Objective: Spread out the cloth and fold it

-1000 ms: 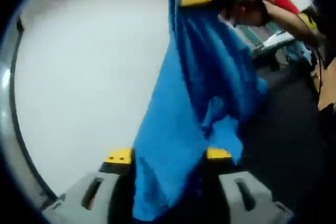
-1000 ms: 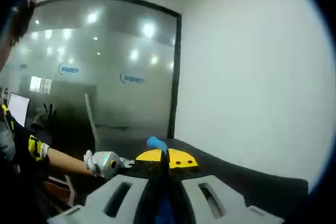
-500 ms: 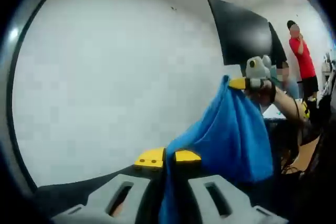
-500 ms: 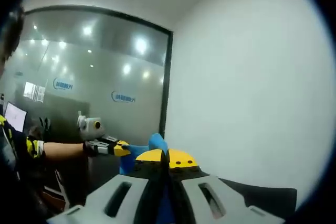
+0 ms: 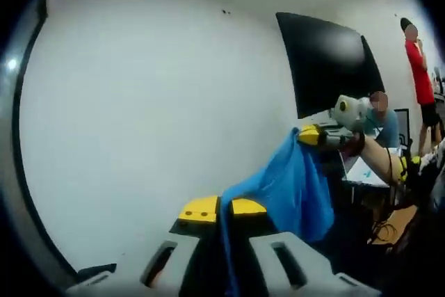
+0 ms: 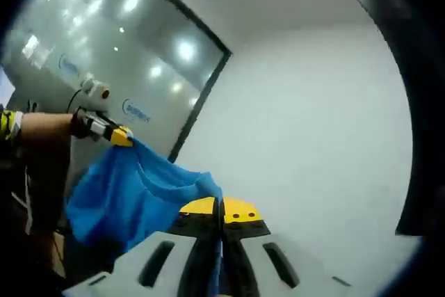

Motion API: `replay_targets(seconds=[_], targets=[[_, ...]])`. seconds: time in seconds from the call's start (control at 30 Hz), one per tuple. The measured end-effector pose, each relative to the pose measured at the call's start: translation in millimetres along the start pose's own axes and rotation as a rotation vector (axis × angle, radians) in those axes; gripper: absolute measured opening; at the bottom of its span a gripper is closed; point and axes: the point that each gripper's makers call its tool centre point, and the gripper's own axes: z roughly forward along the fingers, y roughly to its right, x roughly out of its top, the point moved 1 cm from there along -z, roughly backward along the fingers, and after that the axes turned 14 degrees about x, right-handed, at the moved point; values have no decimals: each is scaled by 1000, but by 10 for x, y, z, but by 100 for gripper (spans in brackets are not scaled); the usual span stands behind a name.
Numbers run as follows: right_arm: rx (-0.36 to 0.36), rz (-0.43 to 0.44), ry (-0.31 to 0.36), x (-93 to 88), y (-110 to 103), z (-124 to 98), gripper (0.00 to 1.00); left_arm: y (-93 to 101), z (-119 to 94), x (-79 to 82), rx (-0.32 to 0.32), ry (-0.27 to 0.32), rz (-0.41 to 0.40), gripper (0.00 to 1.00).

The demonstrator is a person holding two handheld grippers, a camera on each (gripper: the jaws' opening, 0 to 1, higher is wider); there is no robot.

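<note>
Blue cloth (image 5: pixel 292 189) held in air between both grippers, sagging. Left gripper (image 5: pixel 222 208) jaws clamped on one corner, right gripper (image 6: pixel 221 208) likewise (judging: stretching it wide for spreading).

plain bright blue cloth (image 5: pixel 295 189), yellow-tipped grey tongs (image 5: pixel 222 208), white wall (image 5: pixel 153 123), red-shirted person (image 5: pixel 420 67)
</note>
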Motion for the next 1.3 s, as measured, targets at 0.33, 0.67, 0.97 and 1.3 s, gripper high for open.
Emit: replay_targets(seconds=[0.33,0.67,0.97,1.3], targets=[[-121,-226,6,1212,485,-120,0,-74,-239,1529,160,135,159,5],[-272,-411,209,2962,689,-449,0,-97,-989,2905,290,384,220,5],[-184,-405,-15,1982,812,190,0,-525,-359,1908,261,188,192,3],[-246,-361,-184,1221,1114,341,0,-488,107,1345,202,104,157,1]])
